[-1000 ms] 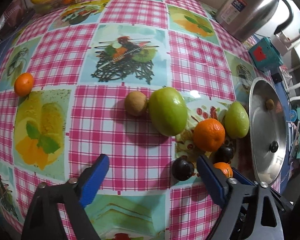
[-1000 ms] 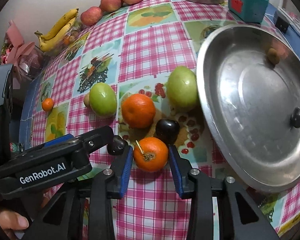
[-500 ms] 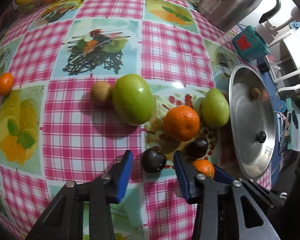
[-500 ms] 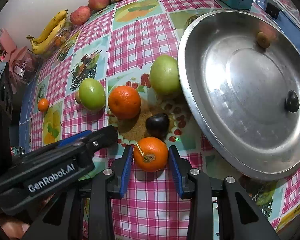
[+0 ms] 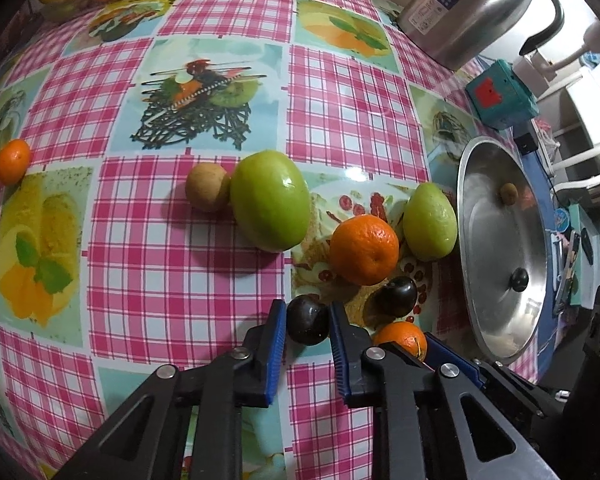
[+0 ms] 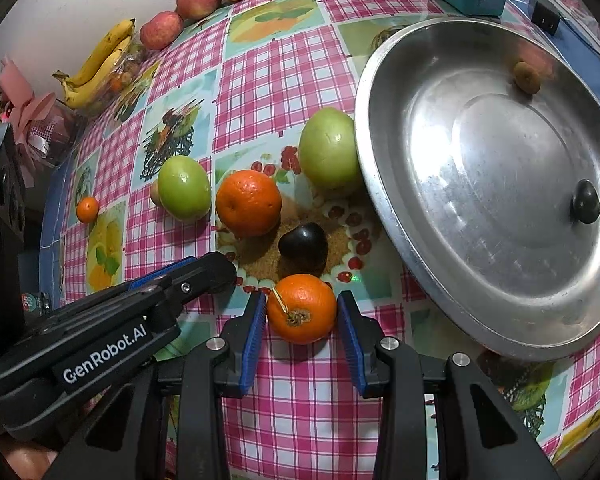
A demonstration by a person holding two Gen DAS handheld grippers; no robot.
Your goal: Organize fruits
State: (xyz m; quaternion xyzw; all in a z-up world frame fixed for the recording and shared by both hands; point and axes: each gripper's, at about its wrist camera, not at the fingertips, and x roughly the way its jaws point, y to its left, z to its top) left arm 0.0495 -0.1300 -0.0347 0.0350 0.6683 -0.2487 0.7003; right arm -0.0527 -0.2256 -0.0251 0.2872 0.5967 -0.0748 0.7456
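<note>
On the pink-checked, fruit-printed tablecloth (image 5: 148,248), both grippers point steeply down at a cluster of fruit. The left gripper (image 5: 307,322) has just been closing, and its blue pads now press on a dark plum (image 5: 307,320) from both sides. The right gripper (image 6: 302,312) is clenched on a small orange (image 6: 301,308) with a stem stub, its pads touching the fruit's flanks; in the left wrist view this orange peeks out at 4 o'clock of the held plum.

A second dark plum (image 6: 303,245) lies at 12 o'clock of the held orange, and a larger orange (image 6: 248,203) sits at 11 o'clock of that plum. A green fruit (image 6: 330,154) leans against the rim of a large steel tray (image 6: 440,280), which fills the right of the right wrist view. In the tray lie a small brown fruit (image 6: 527,76) near the far rim and a small dark fruit (image 6: 586,202) towards 3 o'clock.

Another green fruit (image 5: 270,200) lies at 10 o'clock of the larger orange, touching a brown kiwi-like fruit (image 5: 207,187) on its left. A tiny orange (image 5: 13,161) sits well apart at 9 o'clock.

Along the far edge by the wall lie bananas (image 6: 98,66) and three reddish apples (image 6: 198,0). A steel kettle (image 5: 472,4) and a teal box (image 5: 502,94) stand at 1 o'clock of the tray.
</note>
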